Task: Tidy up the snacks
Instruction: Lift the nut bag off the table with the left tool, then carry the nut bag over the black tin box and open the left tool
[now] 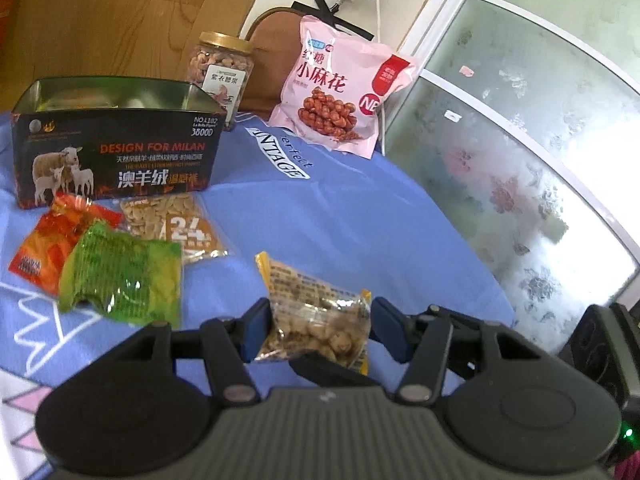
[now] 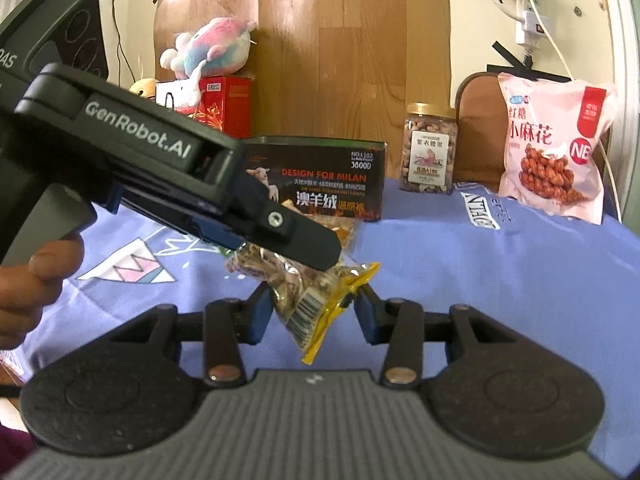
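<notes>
both claws, left claw (image 1: pixel 318 330) and right claw (image 2: pixel 312 312), pinch one nut packet (image 1: pixel 316 320); tin (image 1: pixel 116 140) looks empty; three packets (image 1: pixel 120 248) left on bench (image 1: pixel 360 220)

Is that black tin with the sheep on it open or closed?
Open. The black tin has no lid on top, and the left wrist view looks down onto its shiny inner walls. Whether anything lies inside cannot be told.
</notes>
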Demonstrator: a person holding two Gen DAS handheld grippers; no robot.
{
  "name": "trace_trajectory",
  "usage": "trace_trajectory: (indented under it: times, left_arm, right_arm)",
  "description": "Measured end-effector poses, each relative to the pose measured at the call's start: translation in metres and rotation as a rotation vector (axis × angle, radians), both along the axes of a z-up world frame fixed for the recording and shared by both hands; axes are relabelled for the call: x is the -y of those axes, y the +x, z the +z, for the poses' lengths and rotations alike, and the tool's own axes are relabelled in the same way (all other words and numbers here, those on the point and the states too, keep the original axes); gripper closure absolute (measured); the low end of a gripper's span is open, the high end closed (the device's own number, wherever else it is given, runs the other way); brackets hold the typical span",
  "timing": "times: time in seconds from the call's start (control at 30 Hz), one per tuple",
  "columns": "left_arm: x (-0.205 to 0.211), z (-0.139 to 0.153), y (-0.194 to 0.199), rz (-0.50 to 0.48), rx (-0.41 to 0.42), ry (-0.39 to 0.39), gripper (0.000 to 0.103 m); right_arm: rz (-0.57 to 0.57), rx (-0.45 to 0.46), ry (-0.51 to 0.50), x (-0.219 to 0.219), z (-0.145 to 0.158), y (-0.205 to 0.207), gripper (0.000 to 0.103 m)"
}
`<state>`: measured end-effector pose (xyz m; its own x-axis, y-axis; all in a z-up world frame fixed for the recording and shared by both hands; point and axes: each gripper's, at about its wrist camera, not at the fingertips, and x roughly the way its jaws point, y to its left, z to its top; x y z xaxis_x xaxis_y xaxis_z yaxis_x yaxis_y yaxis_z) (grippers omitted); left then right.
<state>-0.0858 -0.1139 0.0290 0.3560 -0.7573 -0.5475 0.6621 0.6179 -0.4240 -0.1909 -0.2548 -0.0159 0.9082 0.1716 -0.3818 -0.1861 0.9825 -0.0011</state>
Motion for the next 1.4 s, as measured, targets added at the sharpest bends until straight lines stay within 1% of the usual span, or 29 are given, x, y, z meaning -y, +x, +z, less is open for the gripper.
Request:
trace_trajectory:
  times: [0.13,0.23,0.33,0.57,0.63,0.77,0.9,0.97,1.07,1.17,1.3,1.4]
  left_arm:
    - [0.008,-0.006,0.013,-0.001,-0.01,0.022,0.049]
    - [0.013,-0.01,0.025,-0.009,-0.02,0.02,0.048]
    - [0.018,-0.017,0.036,0.002,-0.046,0.026,0.048]
    - [0.023,-0.022,0.038,0.023,-0.045,0.055,0.048]
    - [0.024,-0.02,0.037,0.027,-0.044,0.059,0.048]
    - [0.025,-0.014,0.03,0.033,-0.02,0.064,0.048]
    - [0.019,-0.005,0.027,0.049,-0.008,0.045,0.048]
    - [0.013,0.004,0.027,0.057,0.016,0.027,0.048]
    - [0.003,0.023,0.026,0.079,0.086,0.003,0.047]
    - [-0.01,0.041,0.031,0.112,0.148,-0.016,0.047]
    - [-0.023,0.061,0.058,0.162,0.195,-0.029,0.047]
    - [-0.025,0.071,0.085,0.201,0.224,-0.016,0.047]
  right_arm:
    - [-0.002,-0.03,0.015,0.006,-0.005,0.013,0.057]
    - [-0.003,-0.037,0.011,0.011,-0.007,0.023,0.057]
    - [0.0,-0.064,0.027,0.017,-0.011,0.033,0.058]
    - [0.014,-0.106,0.075,0.023,-0.014,0.042,0.058]
    - [0.016,-0.102,0.089,0.025,-0.013,0.04,0.059]
    - [0.017,-0.074,0.082,0.023,-0.012,0.036,0.059]
    - [0.018,-0.058,0.097,0.022,-0.004,0.035,0.059]
    - [0.02,-0.03,0.086,0.018,0.005,0.037,0.059]
    - [0.034,0.022,0.078,0.011,0.022,0.043,0.059]
    - [0.061,0.072,0.05,0.001,0.037,0.059,0.059]
    - [0.092,0.112,0.036,-0.007,0.053,0.095,0.059]
    - [0.122,0.109,0.048,-0.007,0.063,0.133,0.059]
